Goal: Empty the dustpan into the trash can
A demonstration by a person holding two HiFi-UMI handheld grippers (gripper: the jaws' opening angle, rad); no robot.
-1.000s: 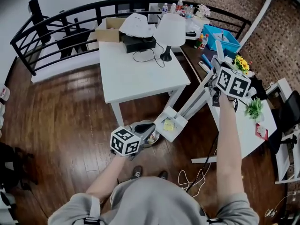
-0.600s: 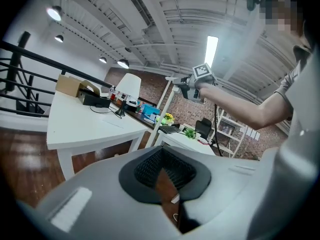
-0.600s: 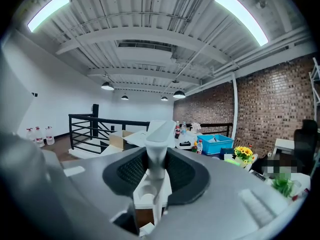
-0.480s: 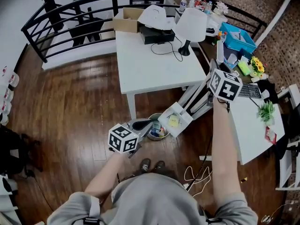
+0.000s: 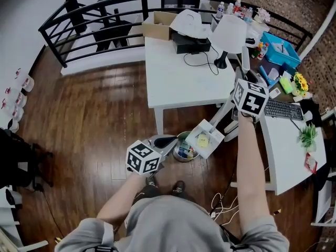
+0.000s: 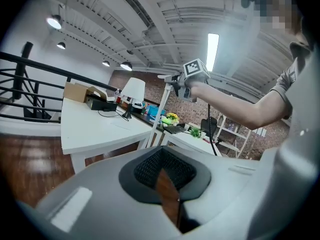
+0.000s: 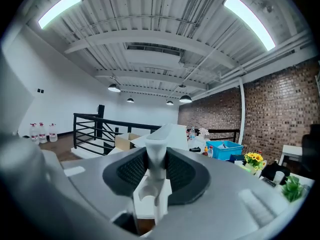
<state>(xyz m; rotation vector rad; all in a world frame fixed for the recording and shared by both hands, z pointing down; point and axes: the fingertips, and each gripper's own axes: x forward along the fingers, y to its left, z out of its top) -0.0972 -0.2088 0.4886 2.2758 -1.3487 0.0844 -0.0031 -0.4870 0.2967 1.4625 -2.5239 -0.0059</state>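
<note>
The right tongs [image 7: 156, 170] were clamped on the dustpan's long handle [image 5: 223, 114]. From them the handle slanted down and to the left, ending at the pan [image 5: 211, 130]. The pan, with a yellow scrap [image 5: 202, 139] lying in it, hung at the right edge of the trash can [image 5: 179, 156] on the floor. The left tongs [image 6: 167, 176] were closed on nothing, just left of the can. Tipping the pan leftward looked like the right hand's job.

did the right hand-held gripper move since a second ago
Yes. In the head view the right hand-held gripper shifted left, away from the yellow flowers and toward the white table, with the dustpan handle clamped in it.
</note>
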